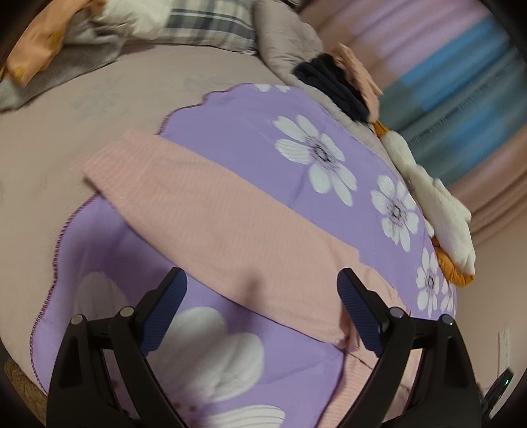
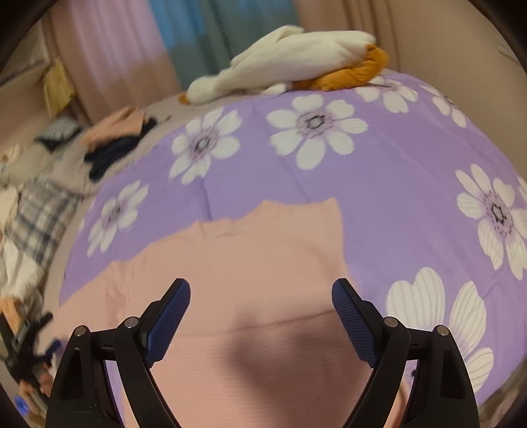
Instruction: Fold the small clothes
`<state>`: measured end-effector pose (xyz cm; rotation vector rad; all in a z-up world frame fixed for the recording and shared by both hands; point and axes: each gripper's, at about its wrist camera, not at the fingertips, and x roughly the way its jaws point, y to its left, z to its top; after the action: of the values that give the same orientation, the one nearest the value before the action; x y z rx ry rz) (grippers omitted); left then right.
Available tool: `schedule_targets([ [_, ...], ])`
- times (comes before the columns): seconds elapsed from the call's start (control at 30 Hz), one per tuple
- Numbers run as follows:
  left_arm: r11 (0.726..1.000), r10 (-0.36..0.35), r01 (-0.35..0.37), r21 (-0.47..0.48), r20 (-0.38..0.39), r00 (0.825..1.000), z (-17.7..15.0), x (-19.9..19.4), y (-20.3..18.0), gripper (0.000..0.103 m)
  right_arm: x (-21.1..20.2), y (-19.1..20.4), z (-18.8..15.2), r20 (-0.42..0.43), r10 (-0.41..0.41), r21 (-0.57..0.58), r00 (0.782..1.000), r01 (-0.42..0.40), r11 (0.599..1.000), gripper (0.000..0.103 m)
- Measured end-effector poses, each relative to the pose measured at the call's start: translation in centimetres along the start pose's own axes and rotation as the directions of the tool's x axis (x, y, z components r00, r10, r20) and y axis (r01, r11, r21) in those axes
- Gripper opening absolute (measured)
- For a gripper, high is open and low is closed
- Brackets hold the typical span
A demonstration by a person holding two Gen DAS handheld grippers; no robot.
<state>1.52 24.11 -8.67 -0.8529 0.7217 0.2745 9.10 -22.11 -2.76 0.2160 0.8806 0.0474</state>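
A pink ribbed garment (image 1: 210, 210) lies flat on a purple quilt with white flowers (image 1: 250, 131), folded into a long band that runs from upper left to lower right. My left gripper (image 1: 262, 280) hovers above its near edge, open, with nothing between the blue pads. In the right wrist view the same pink garment (image 2: 250, 256) spreads below my right gripper (image 2: 261, 289), which is open and holds nothing. The left gripper (image 2: 29, 349) shows at the far left edge of that view, blurred.
A white and orange plush toy (image 2: 286, 62) lies at the quilt's far edge. A pile of dark and peach clothes (image 1: 339, 82) sits beyond the quilt. A plaid pillow (image 1: 210, 26) and grey bedding lie at the bed's head. Curtains hang behind the bed.
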Motion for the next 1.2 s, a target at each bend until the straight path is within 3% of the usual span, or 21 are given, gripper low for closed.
schedule_targets([
  [0.13,0.996,-0.042,0.04,-0.074,-0.023,0.999,0.4,0.8,2.0,0.092,0.7,1.1,-1.0,-0.038,-0.001,-0.037,0.999,0.0,0.999,0.087],
  [0.3,0.991,-0.044,0.038,-0.126,-0.046,0.998,0.9,1.9,3.7,0.091,1.7,2.4,-1.8,-0.084,0.016,-0.036,0.996,-0.019,0.999,0.087],
  [0.53,0.981,-0.103,0.098,-0.166,-0.024,0.994,2.3,2.8,4.7,0.09,2.4,4.0,-2.3,-0.102,-0.004,-0.088,0.995,-0.005,0.996,0.087],
  [0.83,0.98,-0.117,0.113,-0.163,-0.016,0.993,3.7,4.2,4.6,0.08,2.7,4.8,-2.6,-0.119,-0.005,-0.1,0.993,-0.007,0.995,0.087],
  [0.93,0.977,-0.124,0.12,-0.177,-0.011,0.992,4.4,4.8,5.0,0.068,2.6,4.9,-2.7,-0.119,0.004,-0.101,0.993,-0.016,0.995,0.087],
  [1.03,0.969,-0.136,0.132,-0.207,-0.007,0.991,4.8,5.5,5.6,0.049,2.5,4.9,-2.7,-0.114,0.018,-0.098,0.993,-0.029,0.995,0.087],
  [1.13,0.961,-0.139,0.133,-0.243,-0.006,0.99,4.9,6.0,6.2,0.027,2.6,4.9,-2.9,-0.116,0.018,-0.092,0.993,-0.029,0.995,0.087],
  [1.2,0.959,-0.125,0.116,-0.258,-0.018,0.992,5.0,6.2,6.2,0.006,2.6,4.8,-2.8,-0.116,0.03,-0.087,0.993,-0.04,0.995,0.087],
])
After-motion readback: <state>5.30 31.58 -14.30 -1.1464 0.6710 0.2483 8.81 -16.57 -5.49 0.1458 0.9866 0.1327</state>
